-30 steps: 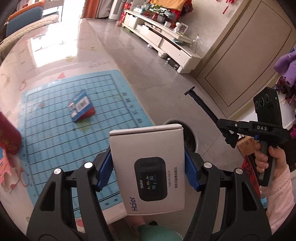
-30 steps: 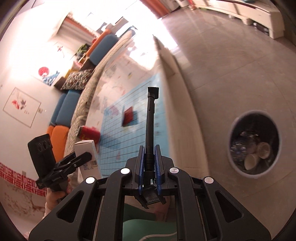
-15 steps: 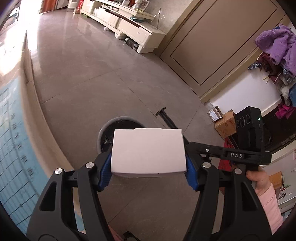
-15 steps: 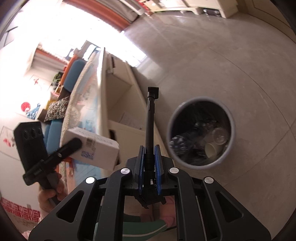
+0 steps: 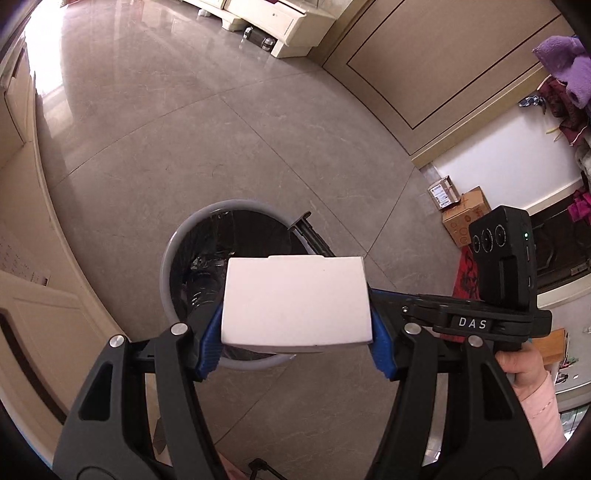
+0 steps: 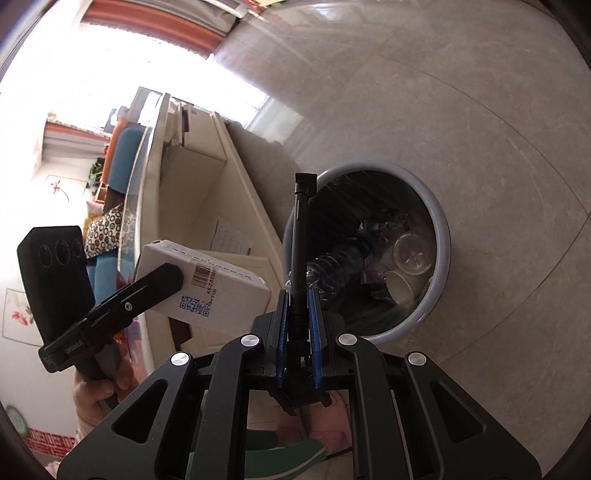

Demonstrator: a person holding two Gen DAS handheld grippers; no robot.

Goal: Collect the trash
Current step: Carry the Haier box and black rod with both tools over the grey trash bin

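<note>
My left gripper (image 5: 295,334) is shut on a white cardboard box (image 5: 295,301) and holds it above the near rim of a grey trash bin (image 5: 192,236) lined with a black bag. In the right wrist view the box (image 6: 207,282) hangs left of the bin (image 6: 441,236), which holds a plastic bottle, cups and wrappers. My right gripper (image 6: 299,317) is shut on a long black rod (image 6: 301,229) whose tip reaches over the bin's rim. The rod's tip also shows in the left wrist view (image 5: 308,229).
A cream table side (image 6: 218,199) stands just left of the bin. The grey tiled floor (image 5: 184,122) spreads around it. A cardboard carton (image 5: 465,221) and a wall lie to the right, a white TV cabinet (image 5: 266,18) far back.
My left gripper has carried the white box off the blue table mat and out over the bin. My right gripper with the rod has swung toward the bin too.
</note>
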